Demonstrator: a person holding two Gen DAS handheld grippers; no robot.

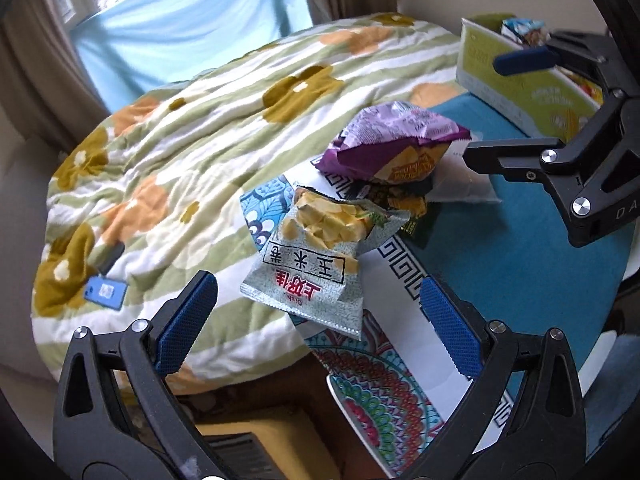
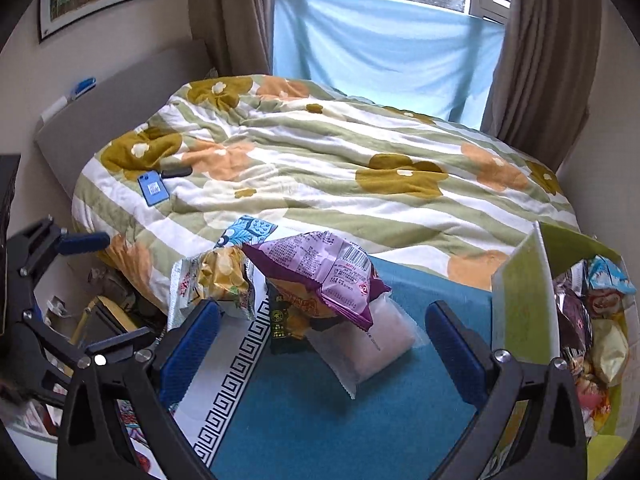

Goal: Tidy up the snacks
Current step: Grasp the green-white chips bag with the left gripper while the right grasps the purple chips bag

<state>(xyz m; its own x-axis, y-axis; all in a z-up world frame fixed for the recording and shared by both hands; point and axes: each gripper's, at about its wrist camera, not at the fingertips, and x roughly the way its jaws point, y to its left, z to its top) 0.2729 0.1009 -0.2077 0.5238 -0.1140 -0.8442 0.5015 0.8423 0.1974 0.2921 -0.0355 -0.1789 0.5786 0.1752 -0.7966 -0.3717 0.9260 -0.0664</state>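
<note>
A pile of snack bags lies on the teal mat (image 2: 320, 432). A grey corn-chip bag (image 1: 308, 264) hangs over the mat's left edge, just ahead of my left gripper (image 1: 318, 320), which is open and empty. Behind it a purple bag (image 1: 396, 140) rests on a dark packet (image 1: 412, 208) and a clear white packet (image 1: 460, 188). My right gripper (image 2: 324, 344) is open, its fingers either side of the clear packet (image 2: 368, 344) and below the purple bag (image 2: 320, 276), holding nothing. A green box (image 2: 524, 300) at the right holds several snacks (image 2: 592, 320).
A bed with a floral quilt (image 1: 192, 128) lies behind the mat, with a blue phone (image 2: 154, 188) on it. A colourful patterned plate (image 1: 380, 392) sits at the mat's near left. Window curtains (image 2: 540, 60) hang at the back. Clutter lies on the floor (image 2: 104, 304) at the left.
</note>
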